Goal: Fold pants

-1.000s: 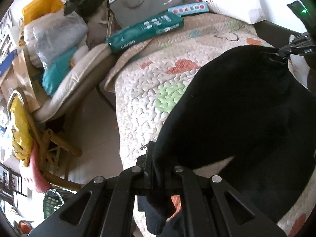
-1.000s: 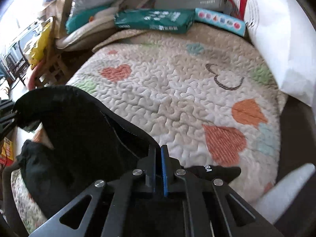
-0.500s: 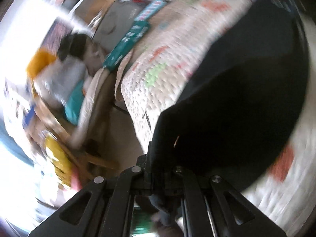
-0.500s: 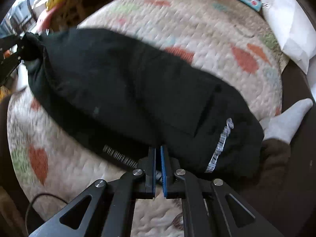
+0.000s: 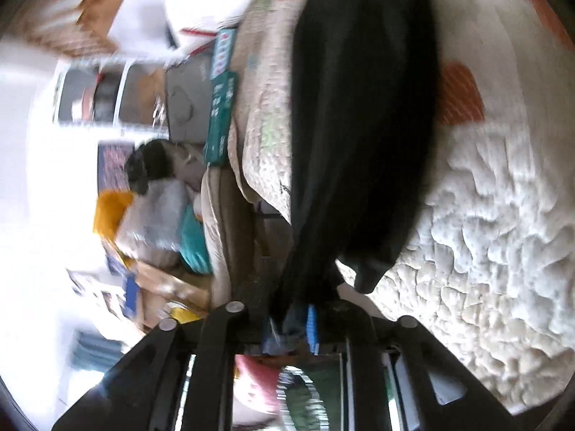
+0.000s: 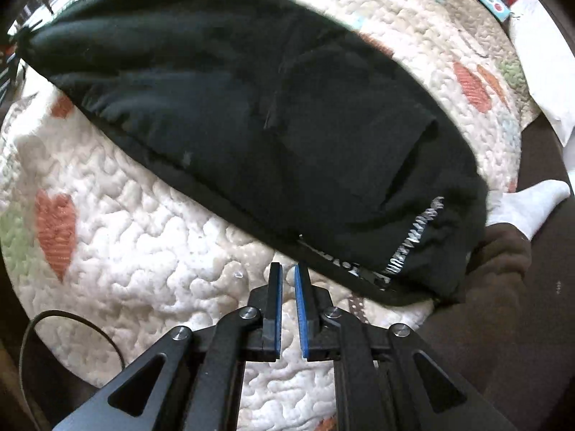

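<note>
Jaws of the left gripper (image 5: pixel 287 309) have just been opening and now stand a little apart, with a bunched end of the black pants (image 5: pixel 359 125) still lying between the blue pads; whether the pads still press on the cloth cannot be told through the blur. From that point, in the left wrist view, the pants run up the middle of the frame over the quilted bedspread (image 5: pixel 503 233), which fills the right side. Left of centre, a teal pack (image 5: pixel 221 115) lies at the bedspread's edge.

Jaws of the right gripper (image 6: pixel 286 269), at lower centre of the right wrist view, stand narrowly parted and have just been opening, with nothing between them. Just above, the pants stretch from upper left to centre right. At the right edge lies a white sock (image 6: pixel 532 204).
</note>
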Action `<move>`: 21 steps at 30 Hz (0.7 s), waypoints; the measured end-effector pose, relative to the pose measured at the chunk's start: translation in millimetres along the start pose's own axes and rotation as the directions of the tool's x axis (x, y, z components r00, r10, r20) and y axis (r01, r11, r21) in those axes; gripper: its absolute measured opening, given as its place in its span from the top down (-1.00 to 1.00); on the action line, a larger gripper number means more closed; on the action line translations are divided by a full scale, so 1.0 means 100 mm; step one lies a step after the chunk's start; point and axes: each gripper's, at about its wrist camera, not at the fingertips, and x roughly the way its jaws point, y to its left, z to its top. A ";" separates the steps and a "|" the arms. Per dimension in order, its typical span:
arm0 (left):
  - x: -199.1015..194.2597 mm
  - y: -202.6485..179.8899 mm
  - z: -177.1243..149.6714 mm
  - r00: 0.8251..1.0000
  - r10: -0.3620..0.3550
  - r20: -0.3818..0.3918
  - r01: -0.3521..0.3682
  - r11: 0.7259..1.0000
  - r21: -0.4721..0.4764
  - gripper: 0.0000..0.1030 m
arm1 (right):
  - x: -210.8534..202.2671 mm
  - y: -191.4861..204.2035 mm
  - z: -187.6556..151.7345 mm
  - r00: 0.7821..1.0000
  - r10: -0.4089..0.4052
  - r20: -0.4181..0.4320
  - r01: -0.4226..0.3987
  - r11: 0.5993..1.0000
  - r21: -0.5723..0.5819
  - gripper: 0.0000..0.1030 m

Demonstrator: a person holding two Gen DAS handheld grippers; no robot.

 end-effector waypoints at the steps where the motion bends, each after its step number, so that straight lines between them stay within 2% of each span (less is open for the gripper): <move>1: -0.01 0.07 -0.01 1.000 -0.020 -0.002 0.020 0.999 -0.036 0.46 | -0.08 -0.02 0.01 1.000 0.014 0.024 -0.014 1.000 0.015 0.83; 3: 0.03 0.15 -0.01 0.999 -0.048 -0.011 0.047 0.996 -0.075 0.02 | -0.21 -0.06 0.05 0.997 0.046 0.065 -0.049 0.998 0.039 0.83; 4: 0.06 0.14 -0.01 0.999 -0.046 -0.015 0.045 0.996 -0.071 -0.02 | -0.26 -0.06 0.08 0.994 0.064 0.086 -0.069 0.997 0.048 0.82; 7: 0.09 -0.03 0.05 1.000 -0.016 -0.023 0.015 1.000 -0.008 -0.03 | -0.30 0.08 0.31 0.984 0.110 0.138 -0.118 0.992 0.054 0.82; 9: 0.07 -0.17 0.10 1.000 -0.001 -0.005 0.001 0.999 0.045 -0.03 | -0.36 0.26 0.58 0.970 0.154 0.189 -0.162 0.986 0.027 0.82; 11: 0.03 -0.26 0.13 1.000 0.004 0.015 -0.005 0.999 0.054 -0.03 | -0.44 0.45 0.92 0.946 0.213 0.246 -0.215 0.976 -0.021 0.82; 13: -0.04 -0.30 0.16 0.999 0.012 0.043 -0.013 1.000 0.026 -0.03 | -0.52 0.67 1.24 0.916 0.281 0.288 -0.270 0.960 -0.076 0.81; 16: -0.08 -0.19 0.16 0.998 -0.028 0.063 0.035 0.993 -0.113 -0.07 | -0.56 1.07 1.70 0.883 0.370 0.289 -0.335 0.928 -0.164 0.77; 18: -0.06 0.02 0.12 0.992 -0.108 0.065 0.121 0.957 -0.265 -0.08 | -0.54 1.29 1.96 0.870 0.403 0.286 -0.357 0.913 -0.198 0.75; 19: -0.05 0.16 0.06 0.985 -0.157 0.073 0.173 0.918 -0.358 -0.08 | -0.53 1.35 2.04 0.863 0.417 0.285 -0.371 0.906 -0.205 0.73; 21: -0.01 0.41 -0.09 0.967 -0.237 0.094 0.251 0.816 -0.521 -0.11 | -0.49 1.45 2.19 0.849 0.445 0.285 -0.399 0.894 -0.206 0.70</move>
